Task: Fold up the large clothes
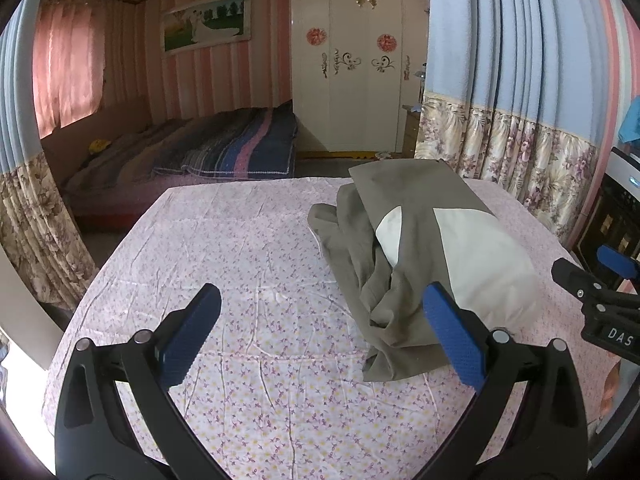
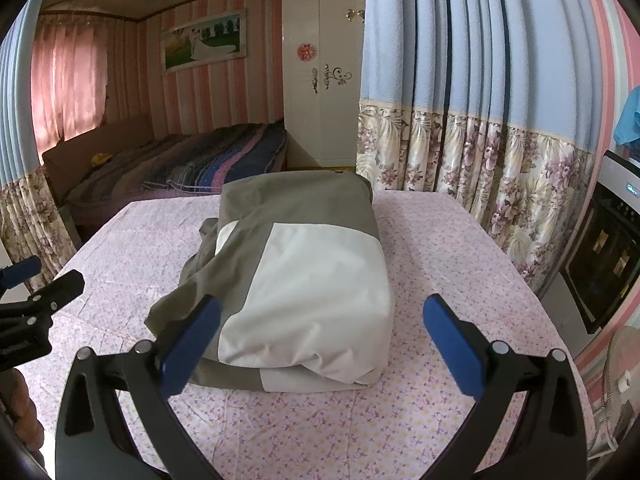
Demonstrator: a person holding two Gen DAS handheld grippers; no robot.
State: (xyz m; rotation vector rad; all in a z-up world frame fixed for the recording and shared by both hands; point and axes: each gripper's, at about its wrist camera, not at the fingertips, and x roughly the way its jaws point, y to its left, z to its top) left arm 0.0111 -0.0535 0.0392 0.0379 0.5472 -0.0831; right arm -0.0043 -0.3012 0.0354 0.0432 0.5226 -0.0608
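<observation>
Looking along the left gripper (image 1: 322,322), we see its blue pads spread wide with nothing between them; it hangs over the flowered cloth (image 1: 248,264) that covers the table, and the left half of that cloth lies bare and flat out to its far edge; the right pad stands in front of the near corner of the garment (image 1: 404,248), though we cannot tell whether it touches.

The garment, olive with pale panels, sits on the right half of the cloth in this view, loosely folded into a thick bundle; its left side spills out in rumpled layers, while its far end reaches the far edge of the table and may lie slightly over it.

From the right gripper (image 2: 322,330) the jaws are likewise wide apart and hold nothing; the garment (image 2: 304,256) lies straight ahead between the pads, its near fold rounded and pale, with a strip of bare cloth (image 2: 460,248) to its right before the table's edge; beyond that edge hangs a curtain (image 2: 460,100), close by; the left gripper (image 2: 44,292) shows at the left border, apart from the garment.
</observation>
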